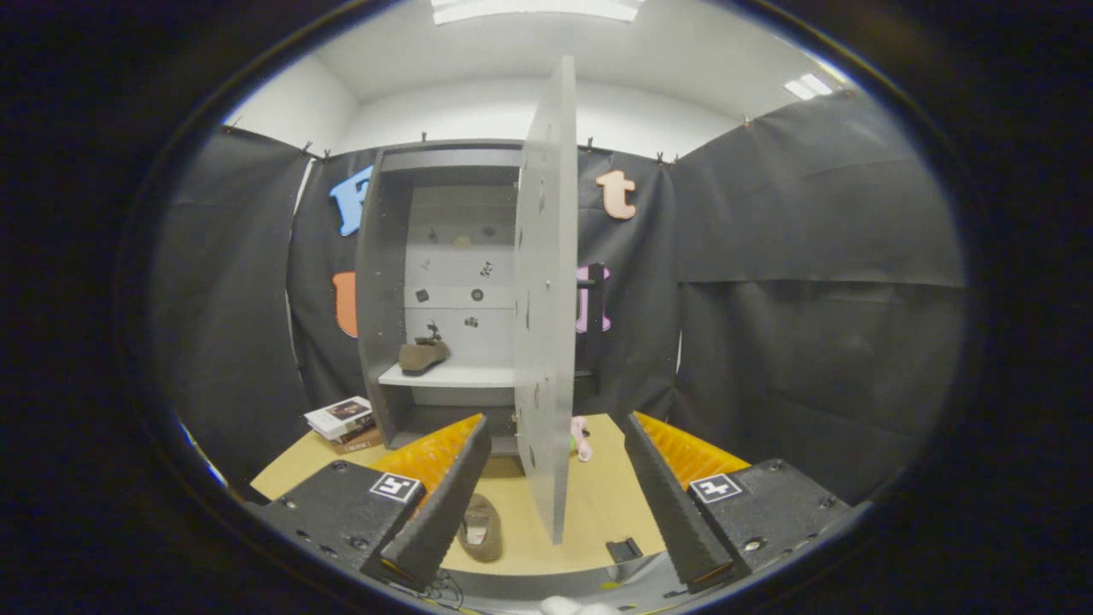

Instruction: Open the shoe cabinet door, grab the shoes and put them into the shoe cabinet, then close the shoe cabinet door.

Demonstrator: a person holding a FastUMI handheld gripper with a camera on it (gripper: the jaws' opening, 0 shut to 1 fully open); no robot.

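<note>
We see one brown shoe point(423, 355) shelved in the grey cabinet point(388, 282), door point(546, 290) ajar, another shoe point(480, 528) on the tan table point(598, 504); gripper point(555, 504) spread wide

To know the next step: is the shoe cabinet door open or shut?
Open. The door stands edge-on, swung out toward the open, empty tool, showing a shoe on the shelf.

Ceiling panels point(536, 8) light the booth evenly and softly, shadows are faint, and fisheye distortion bends and blurs the edges.
</note>
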